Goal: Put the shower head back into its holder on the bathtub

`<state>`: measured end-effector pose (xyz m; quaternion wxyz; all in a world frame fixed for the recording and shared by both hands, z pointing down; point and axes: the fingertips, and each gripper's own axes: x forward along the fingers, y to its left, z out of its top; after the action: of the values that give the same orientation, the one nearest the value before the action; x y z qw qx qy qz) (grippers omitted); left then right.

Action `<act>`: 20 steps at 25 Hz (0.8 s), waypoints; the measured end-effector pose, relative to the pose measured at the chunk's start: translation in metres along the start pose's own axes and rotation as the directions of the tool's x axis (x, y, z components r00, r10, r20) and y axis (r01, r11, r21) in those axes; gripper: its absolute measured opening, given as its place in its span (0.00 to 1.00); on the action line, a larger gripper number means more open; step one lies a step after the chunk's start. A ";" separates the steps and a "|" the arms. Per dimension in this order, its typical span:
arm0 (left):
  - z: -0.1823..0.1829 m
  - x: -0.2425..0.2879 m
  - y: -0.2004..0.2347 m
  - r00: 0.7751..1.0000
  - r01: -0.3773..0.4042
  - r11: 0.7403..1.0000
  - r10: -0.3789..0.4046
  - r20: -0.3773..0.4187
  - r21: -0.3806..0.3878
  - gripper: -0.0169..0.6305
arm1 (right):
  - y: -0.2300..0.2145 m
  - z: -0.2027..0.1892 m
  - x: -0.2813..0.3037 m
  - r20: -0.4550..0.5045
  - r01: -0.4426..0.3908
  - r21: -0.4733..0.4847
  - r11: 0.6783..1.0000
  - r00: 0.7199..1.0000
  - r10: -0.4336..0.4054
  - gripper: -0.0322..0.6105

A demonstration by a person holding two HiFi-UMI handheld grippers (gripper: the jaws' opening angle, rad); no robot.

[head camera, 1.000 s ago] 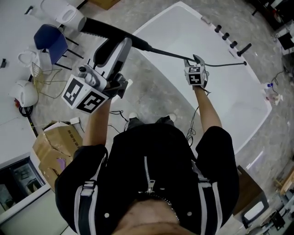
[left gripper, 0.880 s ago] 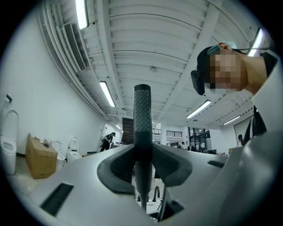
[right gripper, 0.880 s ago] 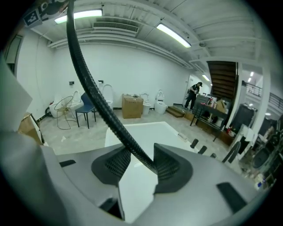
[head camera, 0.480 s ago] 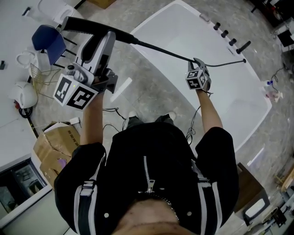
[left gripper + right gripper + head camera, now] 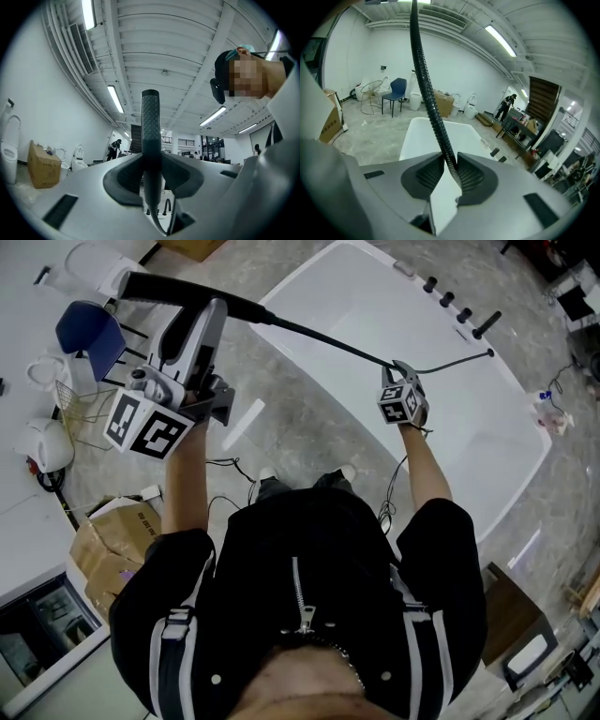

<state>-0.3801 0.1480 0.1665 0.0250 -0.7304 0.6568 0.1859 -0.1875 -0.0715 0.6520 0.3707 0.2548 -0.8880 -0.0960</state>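
The black shower head lies across the jaws of my left gripper, which is shut on its textured handle, raised to the left of the white bathtub. Its black ribbed hose runs right to my right gripper over the tub's near rim, then on toward the far rim. The right jaws have just closed, and their pads now pinch the hose. A row of black fittings stands on the tub's far rim, one of them a taller slanted piece.
A blue chair and a wire basket stand left of the tub, with white toilets and a cardboard box nearer me. Cables lie on the floor by my feet. People stand far off.
My left gripper has carried the shower head to the left and a little away from me. The right gripper has stayed by the tub's near rim on the hose.
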 end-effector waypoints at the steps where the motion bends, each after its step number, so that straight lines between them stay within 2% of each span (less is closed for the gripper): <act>1: 0.000 0.001 -0.002 1.000 0.004 1.000 -0.004 0.000 -0.002 0.23 | -0.001 -0.005 0.001 -0.005 0.004 -0.001 1.000 1.000 -0.004 0.19; 7: -0.004 0.006 -0.009 1.000 0.018 1.000 -0.018 -0.012 0.014 0.23 | -0.003 -0.008 -0.012 -0.019 0.014 0.024 1.000 1.000 -0.014 0.16; 12: -0.017 0.015 -0.015 0.998 0.031 0.999 -0.029 -0.055 0.022 0.23 | -0.010 -0.012 -0.027 -0.007 0.020 0.043 0.999 1.000 -0.019 0.16; 20: -0.053 0.040 -0.043 0.990 0.092 0.995 -0.088 -0.114 0.028 0.23 | -0.048 -0.028 -0.060 0.036 0.094 0.114 0.989 0.994 -0.098 0.16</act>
<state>-0.3234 0.1008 0.1951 0.0082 -0.7681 0.6265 0.1320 -0.1135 -0.0808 0.6180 0.3322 0.3156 -0.8862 -0.0691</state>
